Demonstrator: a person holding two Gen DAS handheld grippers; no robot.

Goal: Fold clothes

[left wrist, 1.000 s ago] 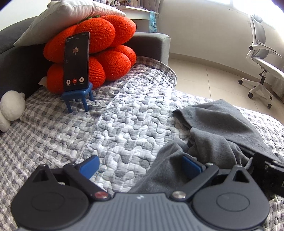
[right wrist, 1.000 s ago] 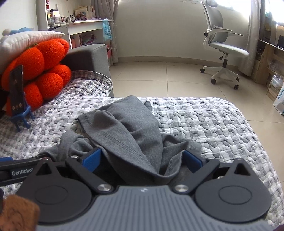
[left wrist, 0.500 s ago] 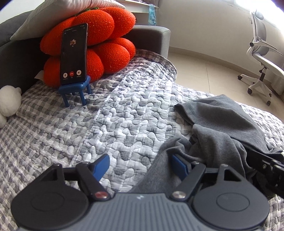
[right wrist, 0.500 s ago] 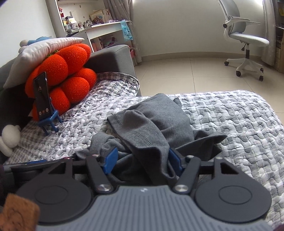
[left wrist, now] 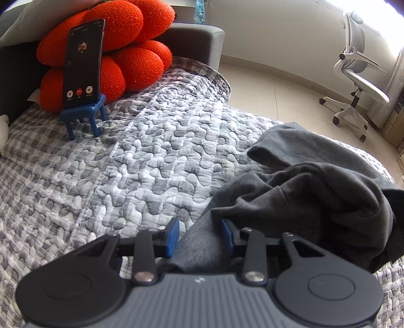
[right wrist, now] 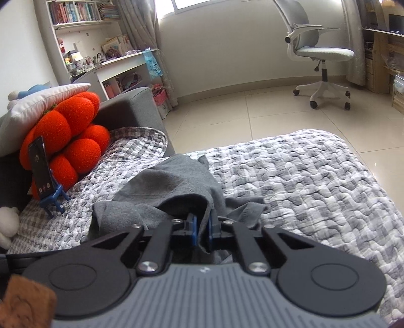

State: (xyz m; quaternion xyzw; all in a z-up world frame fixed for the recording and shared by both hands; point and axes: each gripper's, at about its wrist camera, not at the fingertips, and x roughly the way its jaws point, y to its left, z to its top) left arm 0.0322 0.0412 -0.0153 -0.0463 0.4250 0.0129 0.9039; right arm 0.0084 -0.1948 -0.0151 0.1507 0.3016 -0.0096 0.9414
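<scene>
While the left gripper [left wrist: 199,236] jaws close around a grey garment [left wrist: 315,191] fold (bunched ahead), the right gripper [right wrist: 201,228] clamps another fold.

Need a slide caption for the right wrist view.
Right gripper pinches a fold of the grey garment on the quilted bedspread.

Both views are lit by soft daylight. In the right wrist view it is admitted through a window [right wrist: 214,3] at the top; in the left wrist view the upper right corner is blown out to white. The pale floor [right wrist: 265,111] is brightened with a mild sheen. Strong fisheye curvature is seen towards the edges, and the corners are vignetted black. Slight softness is noticed on the grey garment [left wrist: 315,181], whose folds are deeply shadowed.
</scene>
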